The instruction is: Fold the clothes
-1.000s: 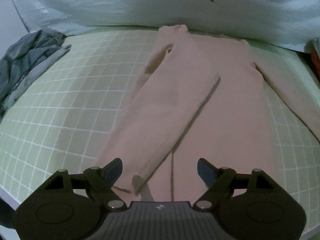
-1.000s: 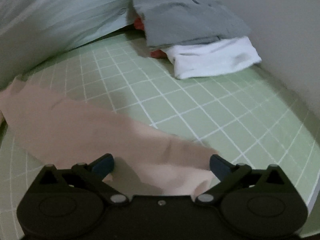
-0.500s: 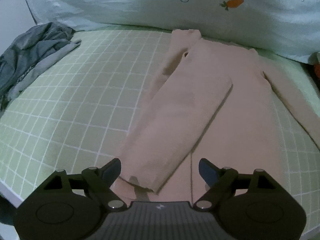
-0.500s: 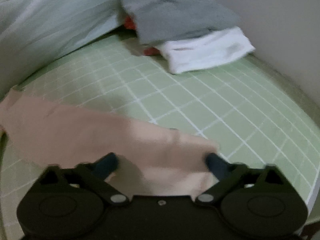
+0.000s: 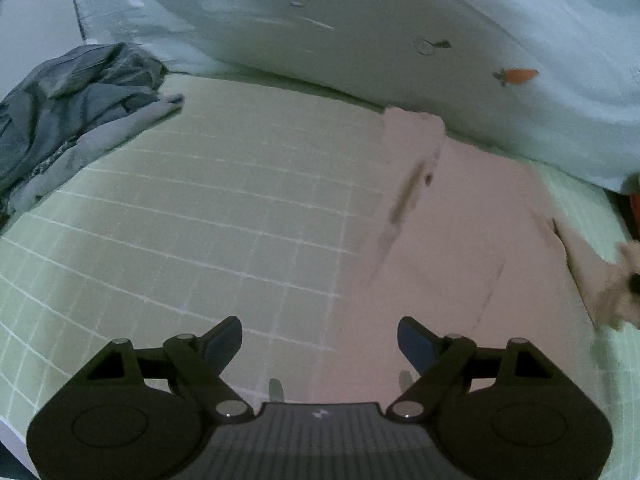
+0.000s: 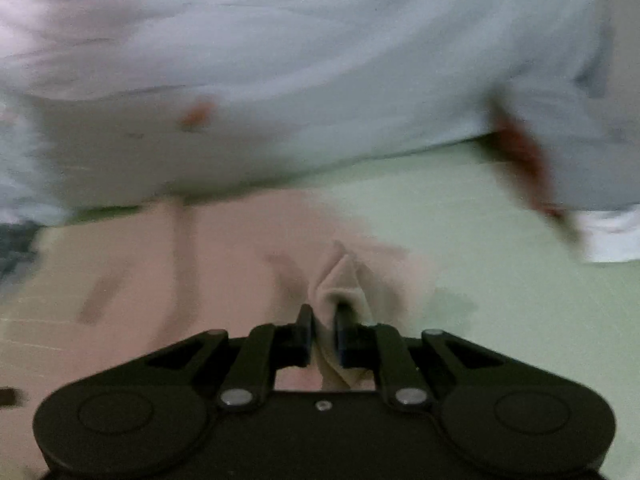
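Observation:
A pale pink long-sleeved garment (image 5: pixel 460 216) lies flat on the green checked bedsheet (image 5: pixel 208 208), its left sleeve folded over the body. My left gripper (image 5: pixel 320 340) is open and empty, above the garment's lower left edge. My right gripper (image 6: pixel 324 320) is shut on the bunched cuff of the garment's right sleeve (image 6: pixel 340 276), lifted over the pink body (image 6: pixel 160 272). In the left wrist view the lifted sleeve (image 5: pixel 612 280) shows at the far right edge, blurred.
A light blue quilt with carrot prints (image 5: pixel 400 20) lies along the back of the bed. A crumpled grey garment (image 5: pixel 76 92) sits at the back left. A white folded item (image 6: pixel 612 236) and something red (image 6: pixel 524 152) lie at the right.
My right gripper has shut on the right sleeve cuff, lifted it and swung left toward the garment's body. My left gripper stays open and has drawn left, off the folded sleeve.

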A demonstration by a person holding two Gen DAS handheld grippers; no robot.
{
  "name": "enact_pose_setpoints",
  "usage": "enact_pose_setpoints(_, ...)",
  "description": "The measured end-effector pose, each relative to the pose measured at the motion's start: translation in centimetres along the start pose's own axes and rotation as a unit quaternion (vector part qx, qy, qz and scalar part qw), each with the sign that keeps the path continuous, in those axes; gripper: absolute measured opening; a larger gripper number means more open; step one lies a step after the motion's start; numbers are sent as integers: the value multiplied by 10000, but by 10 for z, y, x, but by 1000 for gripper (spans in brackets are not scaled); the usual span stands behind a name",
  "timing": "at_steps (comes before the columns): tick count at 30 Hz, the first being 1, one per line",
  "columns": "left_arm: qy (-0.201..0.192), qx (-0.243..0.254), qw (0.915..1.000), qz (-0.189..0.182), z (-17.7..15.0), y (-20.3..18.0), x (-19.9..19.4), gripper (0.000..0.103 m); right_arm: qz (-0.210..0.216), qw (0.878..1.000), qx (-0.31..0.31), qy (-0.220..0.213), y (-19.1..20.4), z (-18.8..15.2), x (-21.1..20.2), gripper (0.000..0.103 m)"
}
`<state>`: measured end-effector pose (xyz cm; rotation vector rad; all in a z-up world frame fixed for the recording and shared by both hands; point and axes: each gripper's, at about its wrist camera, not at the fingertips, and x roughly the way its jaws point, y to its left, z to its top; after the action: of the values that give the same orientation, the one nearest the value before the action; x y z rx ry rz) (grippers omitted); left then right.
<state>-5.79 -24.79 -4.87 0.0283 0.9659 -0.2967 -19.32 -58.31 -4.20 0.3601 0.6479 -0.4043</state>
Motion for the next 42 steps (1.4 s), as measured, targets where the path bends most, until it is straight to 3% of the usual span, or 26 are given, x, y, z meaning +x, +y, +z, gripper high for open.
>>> enact_pose_setpoints(3,-51,30,10000,-8,4,17,0,85,696,9972,99,257,49,-9,20,15)
enact_pose_setpoints(4,-66,50,10000,-21,5,22,1,85,705,9969,22,357,63,-15,28,25)
enact_pose_setpoints(5,-81,69,9999,-33,6,27,2,85,647,9970,-63,431,74,-21,33,32)
enact_pose_setpoints(7,-78,121,9999,-47,9,34,3,85,429,9980,-87,465,87,-32,36,62)
enact_pose_setpoints(9,-74,199,9997,-72,11,36,2,85,214,9989,30,407,87,-41,29,80)
enact_pose_setpoints(13,-34,454,9984,-329,10,23,4,85,-514,9982,191,222,72,-52,6,101)
enact_pose_setpoints(18,137,861,9928,-820,5,-15,9,85,-1295,9905,366,295,32,-66,-19,103)
enact_pose_setpoints(23,210,1217,9852,-1192,-1,-60,14,85,-1679,9833,593,385,-4,-79,-43,103)
enact_pose_setpoints(28,325,1240,9859,-1072,1,-92,29,83,-1692,9818,727,461,-36,-87,-57,103)
enact_pose_setpoints(33,382,1003,9913,-760,11,-105,46,72,-1600,9827,653,672,-64,-87,-49,103)
enact_pose_setpoints(36,503,803,9939,-572,12,-108,60,63,-1490,9840,531,820,-81,-84,-40,103)
enact_pose_setpoints(39,653,656,9950,-386,11,-114,72,37,-1408,9847,446,926,-98,-80,-30,103)
enact_pose_setpoints(41,668,581,9956,-314,10,-118,74,9,-1341,9852,433,980,-108,-79,-25,103)
enact_pose_setpoints(42,652,547,9960,-272,9,-120,74,7,-1326,9850,420,1018,-112,-77,-21,103)
